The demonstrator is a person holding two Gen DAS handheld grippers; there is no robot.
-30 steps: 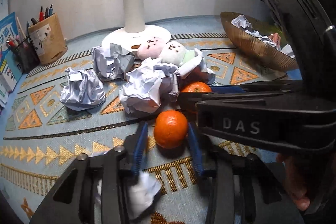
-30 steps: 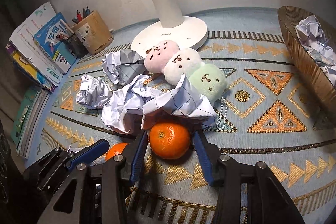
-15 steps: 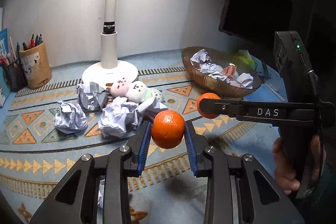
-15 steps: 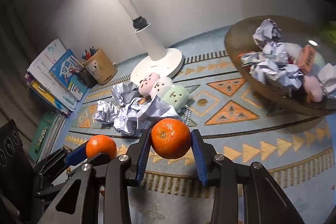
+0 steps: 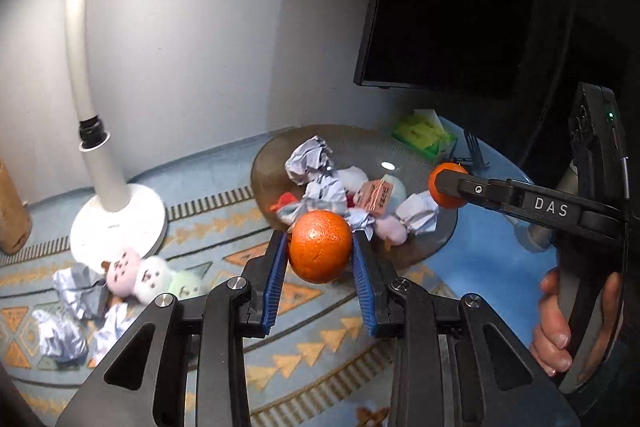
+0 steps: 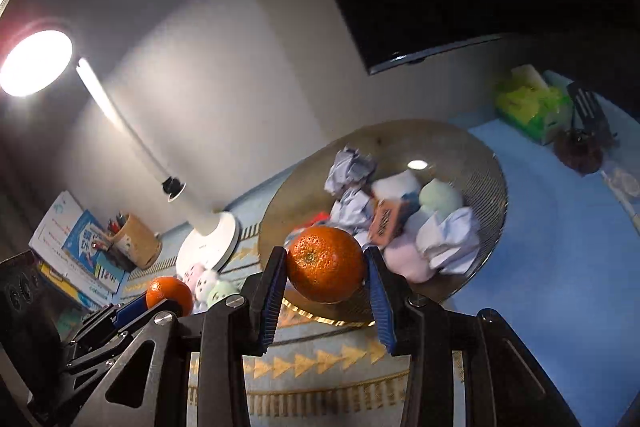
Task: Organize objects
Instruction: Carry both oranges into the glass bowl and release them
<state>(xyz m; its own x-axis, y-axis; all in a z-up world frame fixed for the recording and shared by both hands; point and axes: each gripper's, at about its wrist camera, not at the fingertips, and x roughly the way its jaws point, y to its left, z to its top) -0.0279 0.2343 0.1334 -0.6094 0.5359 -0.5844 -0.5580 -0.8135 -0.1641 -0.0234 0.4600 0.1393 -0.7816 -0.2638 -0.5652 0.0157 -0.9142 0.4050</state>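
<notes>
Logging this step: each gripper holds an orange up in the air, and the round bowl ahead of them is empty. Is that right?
Not quite. The left gripper and right gripper each hold an orange, but the bowl is not empty: the right wrist view shows crumpled paper and soft toys in it.

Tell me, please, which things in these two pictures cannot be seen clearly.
- Bowl bottom, both views: paper balls and toys cover it.
- Plush toys on the mat, left wrist view: motion blur.
- Book text, right wrist view: too small.
- Right orange, left wrist view: partly behind its gripper's finger.
</notes>
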